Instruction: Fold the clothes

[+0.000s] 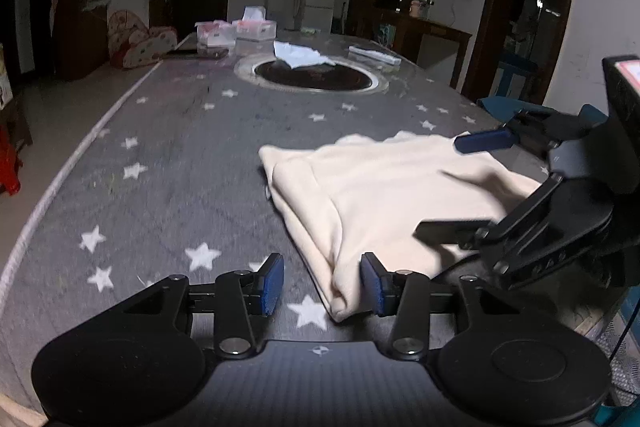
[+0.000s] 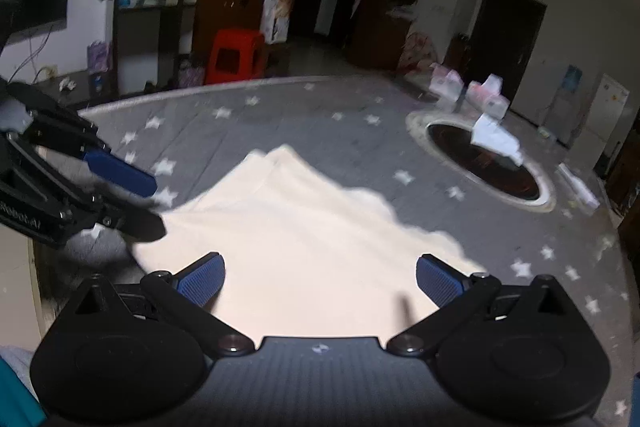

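Observation:
A cream garment (image 1: 380, 195) lies folded in layers on the grey star-patterned tablecloth (image 1: 172, 155). My left gripper (image 1: 322, 285) is open at the garment's near corner, its blue pads (image 1: 272, 283) on either side of the folded edge. My right gripper (image 1: 452, 183) is open over the garment's right side. In the right wrist view the garment (image 2: 304, 235) spreads between and ahead of my open right gripper (image 2: 320, 279), and my left gripper (image 2: 140, 203) is open at the garment's left edge.
A round dark hotplate (image 1: 312, 73) is set in the table's middle with a white cloth (image 1: 300, 55) on it. Tissue boxes (image 1: 240, 31) stand at the far end. A red stool (image 2: 236, 55) and cabinets stand beyond the table edge.

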Motion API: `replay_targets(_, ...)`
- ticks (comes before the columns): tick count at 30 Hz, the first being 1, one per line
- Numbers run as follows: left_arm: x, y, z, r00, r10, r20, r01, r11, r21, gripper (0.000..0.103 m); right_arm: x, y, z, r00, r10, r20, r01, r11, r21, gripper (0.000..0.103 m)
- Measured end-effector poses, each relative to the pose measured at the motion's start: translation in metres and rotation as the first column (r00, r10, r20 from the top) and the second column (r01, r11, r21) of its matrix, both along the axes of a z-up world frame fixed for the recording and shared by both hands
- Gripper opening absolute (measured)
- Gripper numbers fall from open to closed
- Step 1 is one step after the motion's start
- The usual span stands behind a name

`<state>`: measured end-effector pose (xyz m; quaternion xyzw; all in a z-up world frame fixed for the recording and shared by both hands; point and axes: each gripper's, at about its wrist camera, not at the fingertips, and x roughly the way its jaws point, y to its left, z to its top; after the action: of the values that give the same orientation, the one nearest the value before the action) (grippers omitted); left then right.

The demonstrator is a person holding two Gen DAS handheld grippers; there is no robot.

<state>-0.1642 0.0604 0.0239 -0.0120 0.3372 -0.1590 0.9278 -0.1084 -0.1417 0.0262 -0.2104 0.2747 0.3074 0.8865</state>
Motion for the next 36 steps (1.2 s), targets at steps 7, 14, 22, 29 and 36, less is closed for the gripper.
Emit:
replay_targets(7, 0.003, 0.012, 0.010, 0.999, 0.037, 0.008, -0.037, 0.998, -0.043, 0.050, -0.005, -0.001, 0.012, 1.000, 0.015, 0.025, -0.015, 1.000, 0.005, 0.103)
replay_targets(14, 0.014, 0.026, 0.007, 0.991, 0.127, -0.047, -0.130, 0.990, -0.049, 0.065, -0.027, 0.019, 0.011, 0.990, 0.137, 0.013, -0.137, 0.990, -0.029, 0.103)
replay_targets(22, 0.025, 0.030, 0.007, 0.982, 0.179, -0.067, -0.183, 0.982, -0.054, 0.077, -0.045, 0.048, 0.000, 0.970, 0.242, 0.005, -0.240, 0.966, -0.099, 0.090)
replay_targets(29, 0.030, 0.030, 0.007, 0.977, 0.199, -0.075, -0.203, 0.977, -0.062, 0.088, -0.054, 0.060, -0.004, 0.964, 0.267, 0.002, -0.264, 0.956, -0.130, 0.067)
replay_targets(36, 0.032, 0.029, 0.010, 0.974, 0.217, -0.060, -0.221, 0.973, -0.068, 0.103, -0.061, 0.065, -0.005, 0.961, 0.278, 0.018, -0.272, 0.950, -0.151, 0.053)
